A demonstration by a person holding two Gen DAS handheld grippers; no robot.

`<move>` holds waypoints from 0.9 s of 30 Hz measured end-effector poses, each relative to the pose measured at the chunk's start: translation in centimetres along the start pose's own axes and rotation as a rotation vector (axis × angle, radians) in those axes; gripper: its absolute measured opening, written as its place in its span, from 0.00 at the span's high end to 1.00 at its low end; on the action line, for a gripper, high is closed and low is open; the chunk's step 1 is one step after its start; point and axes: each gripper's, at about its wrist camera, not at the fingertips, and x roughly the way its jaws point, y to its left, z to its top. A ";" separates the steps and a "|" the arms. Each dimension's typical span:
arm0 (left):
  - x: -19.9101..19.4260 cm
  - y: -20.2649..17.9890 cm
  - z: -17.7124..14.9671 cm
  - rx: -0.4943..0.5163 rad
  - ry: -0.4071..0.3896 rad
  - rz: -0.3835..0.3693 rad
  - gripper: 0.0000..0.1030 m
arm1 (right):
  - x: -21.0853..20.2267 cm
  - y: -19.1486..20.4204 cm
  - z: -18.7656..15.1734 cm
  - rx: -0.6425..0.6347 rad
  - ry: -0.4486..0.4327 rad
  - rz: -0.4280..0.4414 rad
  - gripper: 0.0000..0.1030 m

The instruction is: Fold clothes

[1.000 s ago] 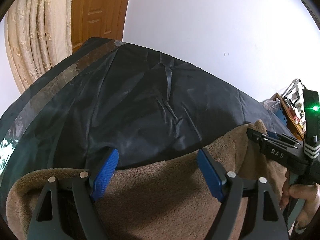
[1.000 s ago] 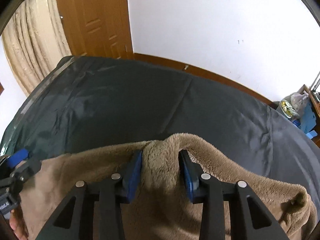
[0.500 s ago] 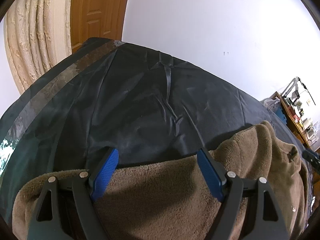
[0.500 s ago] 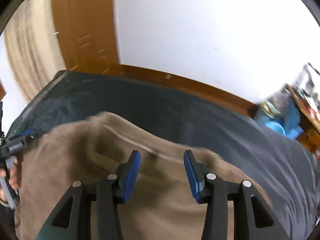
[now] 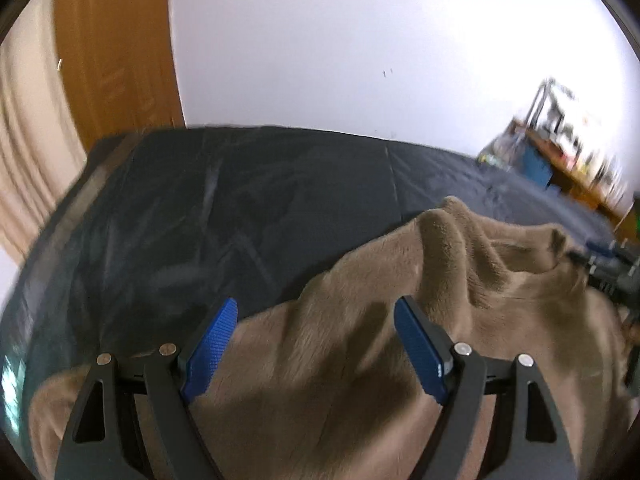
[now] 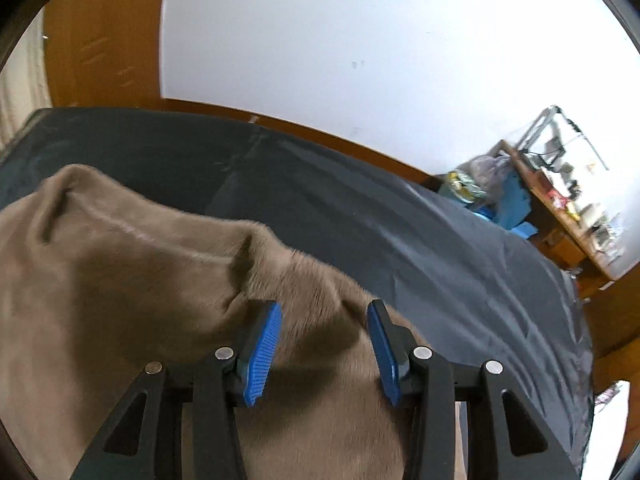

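Brown fleece (image 5: 360, 360) lies rumpled on the black sheet (image 5: 200, 220), no clean fold visible (likely early on). Left gripper (image 5: 316, 344) fingers wide, empty. Right gripper (image 6: 324, 344) fingers just opened, half-wide, fleece between but unpinched. Most folding left.

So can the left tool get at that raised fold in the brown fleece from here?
Probably yes. The left tool is open over the brown fleece, and the raised fold lies just ahead with nothing between; the right tool sits farther off.
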 end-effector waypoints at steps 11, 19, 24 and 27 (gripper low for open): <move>4.5 0.5 1.7 -0.041 0.047 0.122 0.16 | 4.2 0.9 3.3 0.051 -0.029 -0.062 0.41; 2.9 1.0 2.5 -0.024 0.040 0.129 0.16 | 0.7 -1.8 2.1 0.139 -0.089 0.078 0.41; 0.4 -0.4 3.3 -0.027 0.002 0.019 0.16 | -2.6 -1.7 0.2 0.103 -0.117 0.143 0.39; 0.1 -3.1 2.9 0.034 0.021 -0.074 0.16 | -2.7 -0.8 -0.9 0.088 -0.079 0.239 0.39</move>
